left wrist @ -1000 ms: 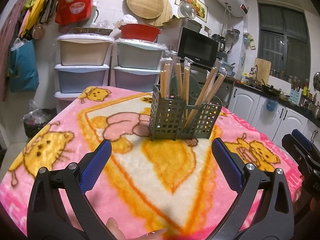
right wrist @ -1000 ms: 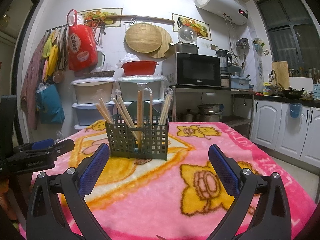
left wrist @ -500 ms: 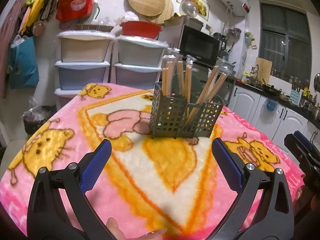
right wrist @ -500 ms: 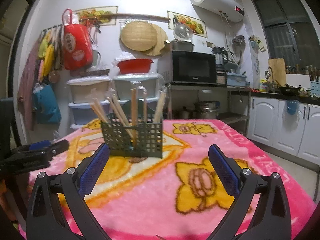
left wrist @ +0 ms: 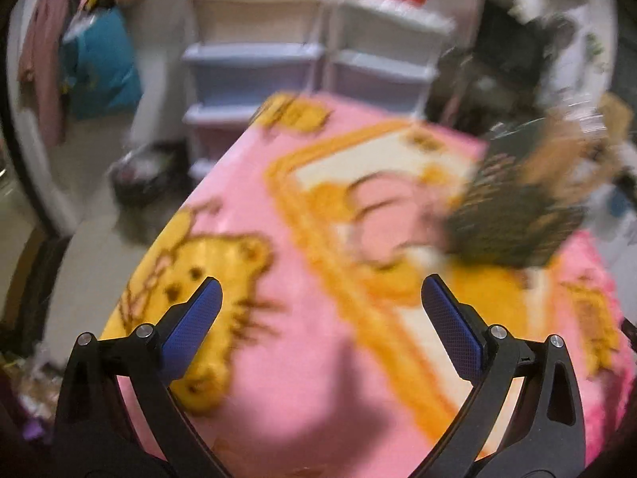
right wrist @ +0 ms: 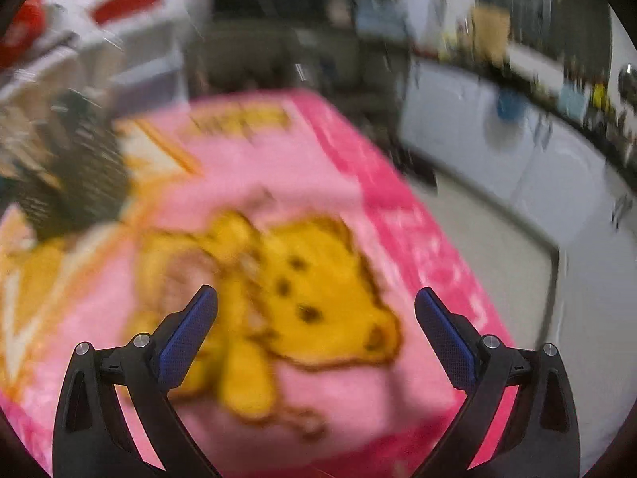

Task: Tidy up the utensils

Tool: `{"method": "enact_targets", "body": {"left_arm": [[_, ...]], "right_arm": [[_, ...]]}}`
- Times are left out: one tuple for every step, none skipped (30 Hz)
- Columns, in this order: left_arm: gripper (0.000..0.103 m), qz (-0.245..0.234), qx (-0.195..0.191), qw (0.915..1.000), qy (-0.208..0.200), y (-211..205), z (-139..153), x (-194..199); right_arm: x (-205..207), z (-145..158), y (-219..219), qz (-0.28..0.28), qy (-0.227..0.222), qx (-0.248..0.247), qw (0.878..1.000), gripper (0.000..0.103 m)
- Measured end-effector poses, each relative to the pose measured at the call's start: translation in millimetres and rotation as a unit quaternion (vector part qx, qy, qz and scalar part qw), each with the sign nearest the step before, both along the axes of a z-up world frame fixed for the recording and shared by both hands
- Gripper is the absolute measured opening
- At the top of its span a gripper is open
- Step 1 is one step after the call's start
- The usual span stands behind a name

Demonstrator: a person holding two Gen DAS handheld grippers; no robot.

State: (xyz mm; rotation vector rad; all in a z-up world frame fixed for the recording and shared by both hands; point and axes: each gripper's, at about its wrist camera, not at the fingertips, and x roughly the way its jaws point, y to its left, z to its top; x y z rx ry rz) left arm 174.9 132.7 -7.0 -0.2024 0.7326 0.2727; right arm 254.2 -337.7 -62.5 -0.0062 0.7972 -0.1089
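Left wrist view: left hand-held gripper [left wrist: 320, 298] spread wide, empty, over the blanket-covered bench [left wrist: 318, 378]; utensil basket [left wrist: 513, 215] stands far right. Right hand-held gripper [right wrist: 316, 306] likewise agape, probably ready to grasp.

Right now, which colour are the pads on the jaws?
Blue, with a fine textured surface on black arms; the pads show best in the right wrist view.
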Motion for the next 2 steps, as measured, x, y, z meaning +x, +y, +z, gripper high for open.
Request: {"method": "enact_targets", "body": {"left_arm": [[0.092, 0.007, 0.001, 0.9999, 0.015, 4.5, -9.3, 7.9], [0.092, 0.017, 0.005, 0.9995, 0.026, 11.3, -16.3, 13.8]], "right_arm": [[12.2, -10.9, -8.4, -0.01, 0.023, 0.016, 1.0, 0.096], [20.0, -18.9, -12.4, -0.021, 0.037, 0.009, 0.999, 0.096]]}}
